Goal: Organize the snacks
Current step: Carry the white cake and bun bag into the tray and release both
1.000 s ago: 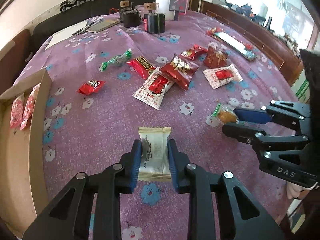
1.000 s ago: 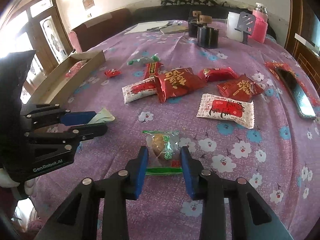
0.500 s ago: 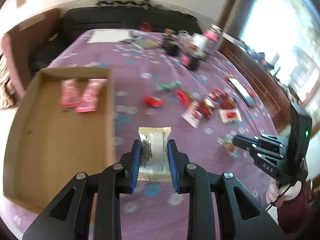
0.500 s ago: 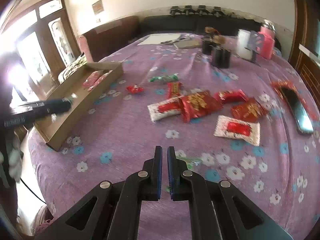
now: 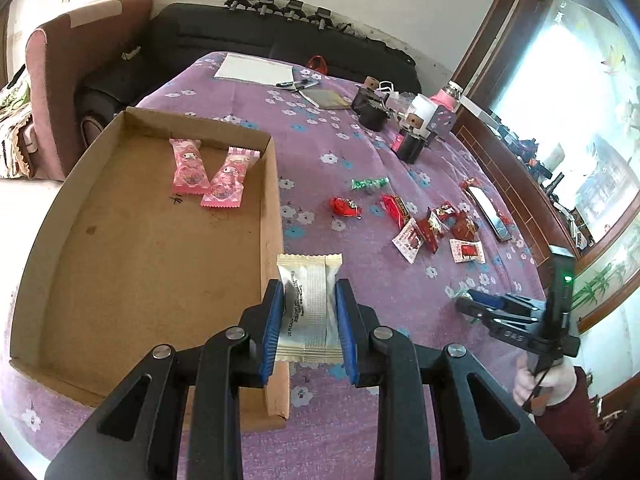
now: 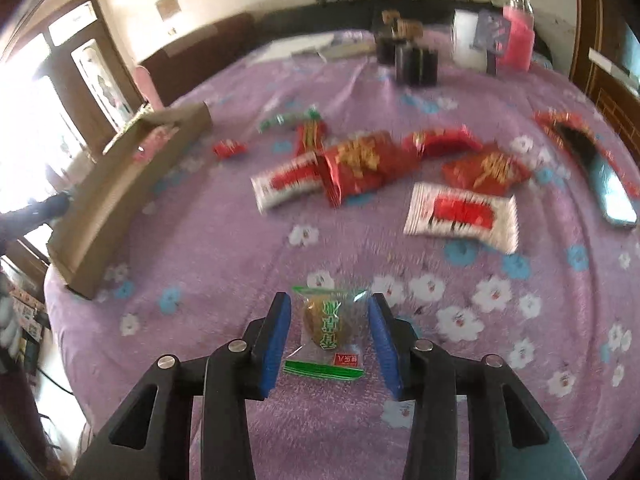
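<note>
Between the blue pads of the left gripper (image 5: 307,326): one cream-white snack packet (image 5: 310,308), pinched by its long edges and carried above the near right wall of the cardboard box (image 5: 272,200); not yet released.

Beyond and left of those fingers, on the box floor: two pink sweet packets (image 5: 208,172), side by side near the far wall. Entry: stowed. Remainder of the floor bare.

Between the fingers of the right gripper (image 6: 329,332): one clear green-printed wrapper with a brown round sweet (image 6: 330,326), lying on the purple flowered tablecloth (image 6: 224,264). The jaws have just been opening; a gap shows on each side of the wrapper, so the pads do not press it. Entry: not held.

Ahead of the right fingers, loose on the cloth: white-and-red sachets (image 6: 462,214), several red foil packs (image 6: 368,164), a small red sweet (image 6: 229,147), a green twist-wrapped sweet (image 6: 288,118). Entry: unsorted.

Judgement: early stage; two items boxed, one about to go in, most still out.

Hard to read: the right wrist view is smeared by motion, so print on the red packs is illegible and their exact count uncertain where they overlap. Box interior is largely hidden from that side by its wall. Text on the cream packet is too small to make out.
</note>
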`<state>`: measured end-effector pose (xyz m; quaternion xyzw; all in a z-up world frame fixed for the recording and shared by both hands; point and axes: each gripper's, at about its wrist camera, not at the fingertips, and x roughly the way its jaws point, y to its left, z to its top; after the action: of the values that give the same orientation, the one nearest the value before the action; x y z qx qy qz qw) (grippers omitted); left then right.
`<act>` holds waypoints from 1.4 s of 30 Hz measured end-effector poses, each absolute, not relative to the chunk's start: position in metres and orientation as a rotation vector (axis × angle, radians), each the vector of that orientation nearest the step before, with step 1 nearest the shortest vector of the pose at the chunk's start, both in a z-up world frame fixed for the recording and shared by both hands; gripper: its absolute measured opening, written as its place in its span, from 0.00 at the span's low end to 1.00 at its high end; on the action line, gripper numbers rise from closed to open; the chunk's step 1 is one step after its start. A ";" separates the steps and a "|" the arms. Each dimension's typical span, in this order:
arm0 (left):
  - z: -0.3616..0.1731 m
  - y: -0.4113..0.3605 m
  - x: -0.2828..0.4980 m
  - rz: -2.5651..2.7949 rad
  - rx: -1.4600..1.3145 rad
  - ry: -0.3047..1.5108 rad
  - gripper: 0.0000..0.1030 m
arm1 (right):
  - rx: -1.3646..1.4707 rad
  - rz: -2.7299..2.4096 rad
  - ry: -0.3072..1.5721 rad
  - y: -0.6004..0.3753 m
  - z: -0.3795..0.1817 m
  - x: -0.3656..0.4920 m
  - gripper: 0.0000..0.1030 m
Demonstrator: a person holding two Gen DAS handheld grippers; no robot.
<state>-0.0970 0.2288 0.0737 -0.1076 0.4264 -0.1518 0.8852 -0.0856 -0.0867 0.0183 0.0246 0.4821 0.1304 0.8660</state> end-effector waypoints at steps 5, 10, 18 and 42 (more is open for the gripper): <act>0.082 0.240 -0.103 -0.289 -0.208 0.866 0.23 | 0.048 0.271 0.977 -0.085 0.023 -0.093 0.28; 0.081 0.261 -0.088 -0.238 -0.230 0.876 0.23 | 0.075 0.296 0.929 -0.082 0.044 -0.094 0.28; 0.073 0.296 -0.038 -0.142 -0.254 0.932 0.23 | 0.106 0.449 0.893 -0.022 0.080 -0.064 0.28; 0.018 0.342 0.071 -0.041 -0.358 1.045 0.24 | 0.090 0.651 1.047 0.189 0.032 0.053 0.31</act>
<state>0.0705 0.3418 0.0184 -0.1701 0.4962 -0.0195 0.8512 0.0525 0.1887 0.0321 0.0421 0.4909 0.3051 0.8149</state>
